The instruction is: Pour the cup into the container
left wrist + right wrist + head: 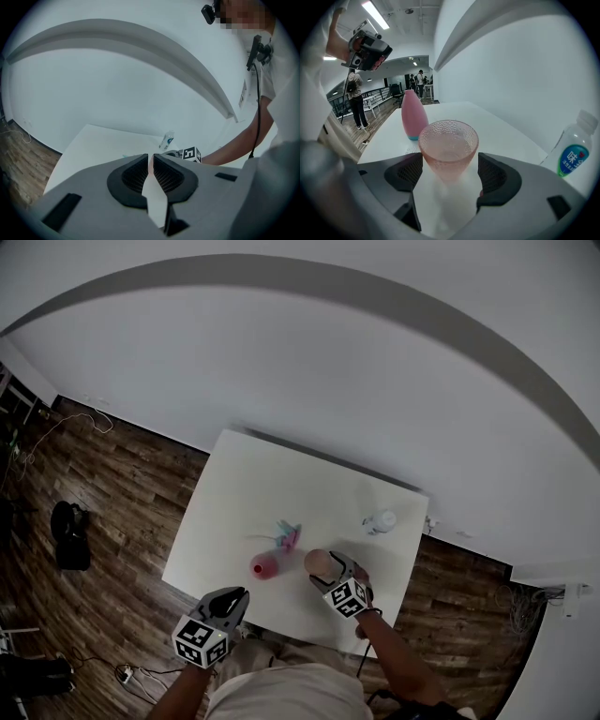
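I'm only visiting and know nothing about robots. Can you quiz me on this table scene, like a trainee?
1. True or false: the right claw is squeezing the pink glass cup.
2. The left claw is: A) shut B) wide open C) gripping a bottle.
3. What colour is the vase-shaped container near the cup?
Key: 1 false, its pads stand clear of the cup; 2 A; 3 pink.

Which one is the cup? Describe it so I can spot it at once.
On the white table, look at the near edge, between the jaws of the open right gripper. The cup is the clear pinkish glass tumbler with a dimpled wall; the pink container beside it is smooth and opaque, and the water bottle is clear with a blue label.
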A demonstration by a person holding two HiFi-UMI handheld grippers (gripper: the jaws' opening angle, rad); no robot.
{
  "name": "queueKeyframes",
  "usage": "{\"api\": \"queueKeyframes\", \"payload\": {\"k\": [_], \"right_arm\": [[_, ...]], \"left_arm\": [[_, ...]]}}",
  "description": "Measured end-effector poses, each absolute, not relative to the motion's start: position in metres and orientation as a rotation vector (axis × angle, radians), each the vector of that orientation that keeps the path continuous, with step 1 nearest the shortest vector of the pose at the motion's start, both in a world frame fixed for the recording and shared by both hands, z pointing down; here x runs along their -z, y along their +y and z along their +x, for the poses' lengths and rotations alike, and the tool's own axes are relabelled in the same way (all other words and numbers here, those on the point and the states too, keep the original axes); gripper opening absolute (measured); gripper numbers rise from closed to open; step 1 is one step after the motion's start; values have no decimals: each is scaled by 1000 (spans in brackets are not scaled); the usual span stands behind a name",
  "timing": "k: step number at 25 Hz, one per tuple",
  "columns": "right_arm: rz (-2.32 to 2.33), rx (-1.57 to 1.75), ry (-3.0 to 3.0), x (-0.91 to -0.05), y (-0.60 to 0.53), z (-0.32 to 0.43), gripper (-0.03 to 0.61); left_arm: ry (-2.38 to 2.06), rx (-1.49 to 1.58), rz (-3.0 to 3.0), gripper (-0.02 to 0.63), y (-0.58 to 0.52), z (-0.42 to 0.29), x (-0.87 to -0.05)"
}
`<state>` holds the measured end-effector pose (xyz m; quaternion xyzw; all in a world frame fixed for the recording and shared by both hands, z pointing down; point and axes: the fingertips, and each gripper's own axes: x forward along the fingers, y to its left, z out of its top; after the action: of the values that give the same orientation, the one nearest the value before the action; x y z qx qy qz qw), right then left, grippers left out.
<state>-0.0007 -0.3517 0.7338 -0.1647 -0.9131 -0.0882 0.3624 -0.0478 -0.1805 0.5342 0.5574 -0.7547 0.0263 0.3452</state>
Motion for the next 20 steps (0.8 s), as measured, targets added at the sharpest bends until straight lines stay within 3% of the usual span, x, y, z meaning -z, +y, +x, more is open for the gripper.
{"api": "queueKeyframes", "payload": {"k": [20], "right_arm": [[-584,256,-2408,-740,-345,-11,350]], "left_arm": [[-1937,-132,1443,46,-179,-42,-536]]}}
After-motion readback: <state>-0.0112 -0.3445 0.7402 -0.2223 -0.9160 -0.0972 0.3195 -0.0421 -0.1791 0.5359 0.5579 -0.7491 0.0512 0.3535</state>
